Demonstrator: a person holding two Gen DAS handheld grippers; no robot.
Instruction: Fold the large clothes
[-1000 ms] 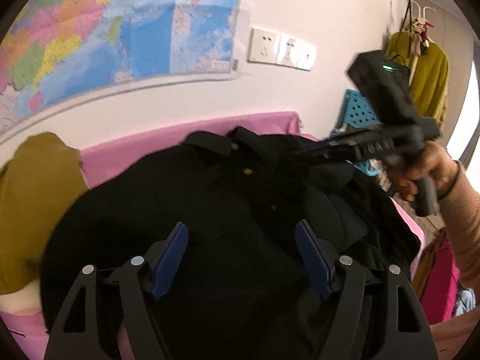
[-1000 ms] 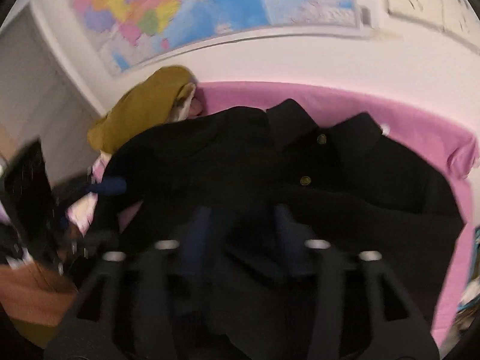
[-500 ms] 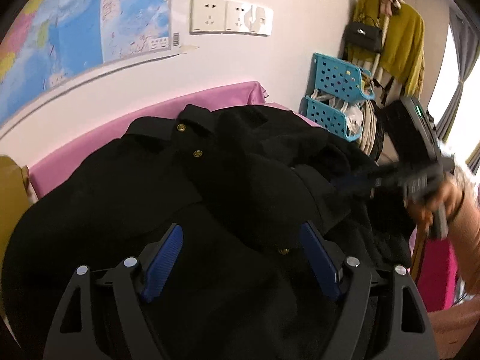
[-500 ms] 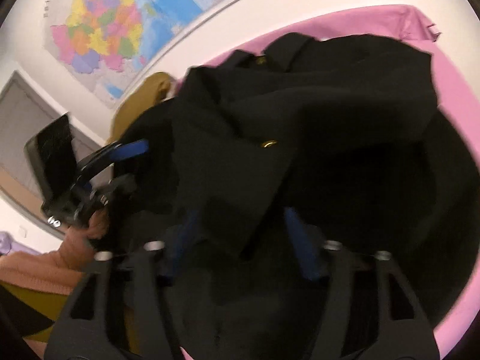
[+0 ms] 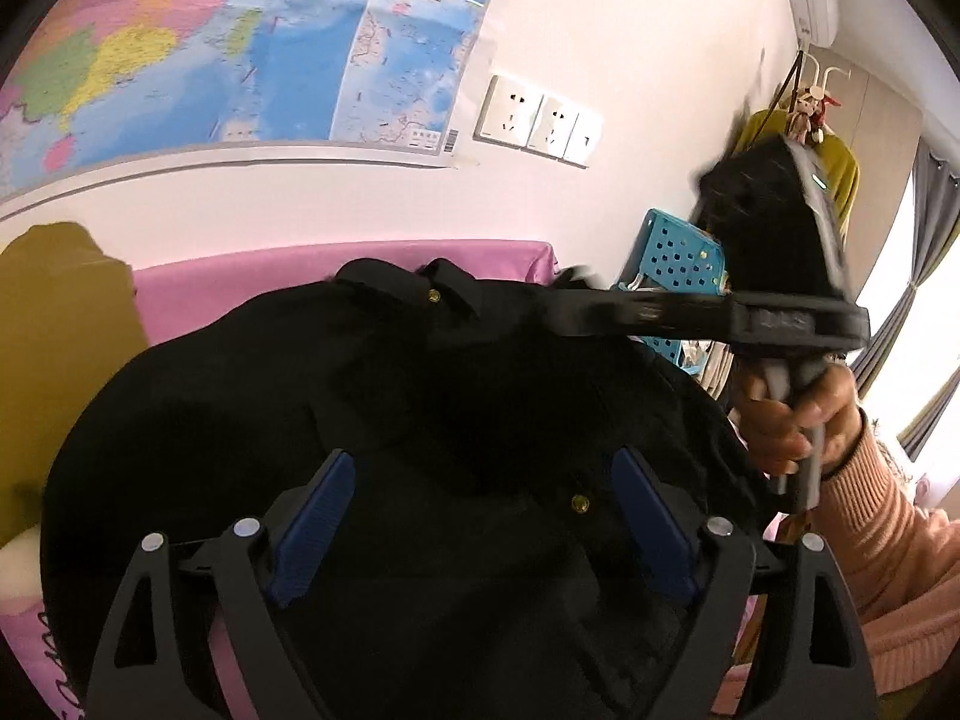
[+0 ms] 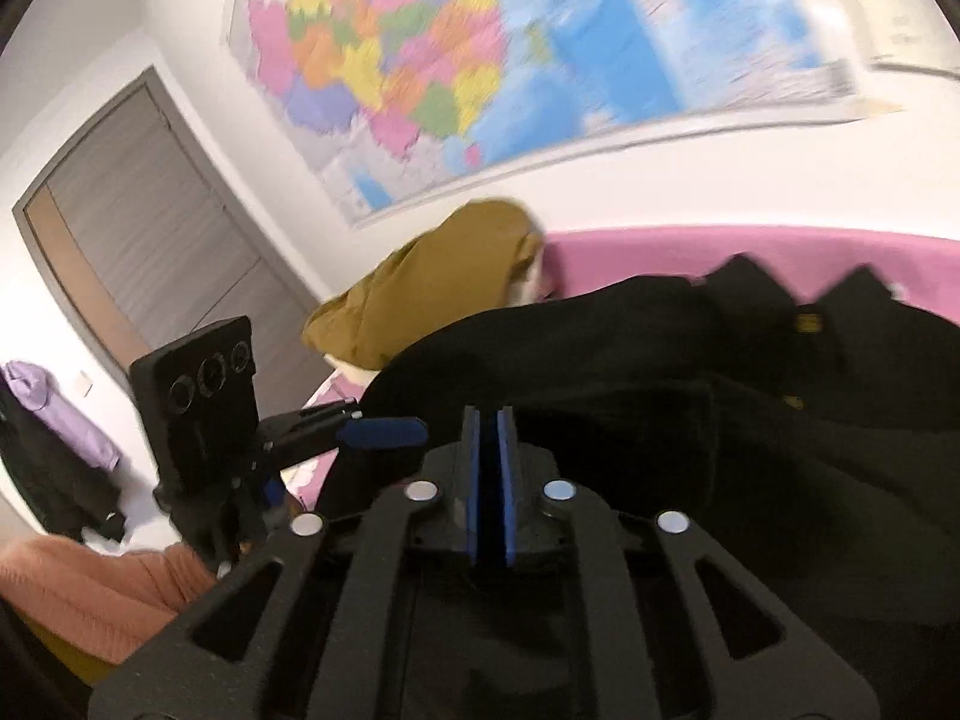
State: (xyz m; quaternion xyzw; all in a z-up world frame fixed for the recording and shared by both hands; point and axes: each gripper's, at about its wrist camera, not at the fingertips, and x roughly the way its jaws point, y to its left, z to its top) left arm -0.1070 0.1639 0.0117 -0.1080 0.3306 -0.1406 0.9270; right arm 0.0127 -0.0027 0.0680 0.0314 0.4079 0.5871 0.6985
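A black button-front garment (image 5: pixel 432 432) lies spread over a pink-covered bed (image 5: pixel 252 288) — its collar at the far end, toward the wall, and its lower part toward the cameras. Its long axis runs from the near edge away to the wall, with brass-coloured buttons down the front. The right side of the garment is bunched and doubled over onto the front panel.

The left gripper (image 5: pixel 480 516) hovers over the near part of the garment, its jaws spread wide and having just been opening further; black cloth lies below the gap, but the blue pads (image 5: pixel 312 516) do not press on it. The right gripper (image 6: pixel 487 456) points across the garment from the right side. Its jaws have just been closing, and the two blue pads now stand almost together with only a thin dark slit between them; whether a fold of cloth is caught in that slit cannot be told. In the left wrist view the right gripper's fingers reach over the garment near the collar, blurred, held by a hand (image 5: pixel 792 414) in a salmon-pink ribbed sleeve (image 5: pixel 888 546).

A mustard-yellow cloth (image 6: pixel 432 282) lies heaped at the left end of the bed, just beside the garment's shoulder. On the wall hang a coloured map (image 5: pixel 240 42) and a row of white sockets (image 5: pixel 537 120). A blue perforated basket (image 5: pixel 678 258) stands beyond the bed's right end.
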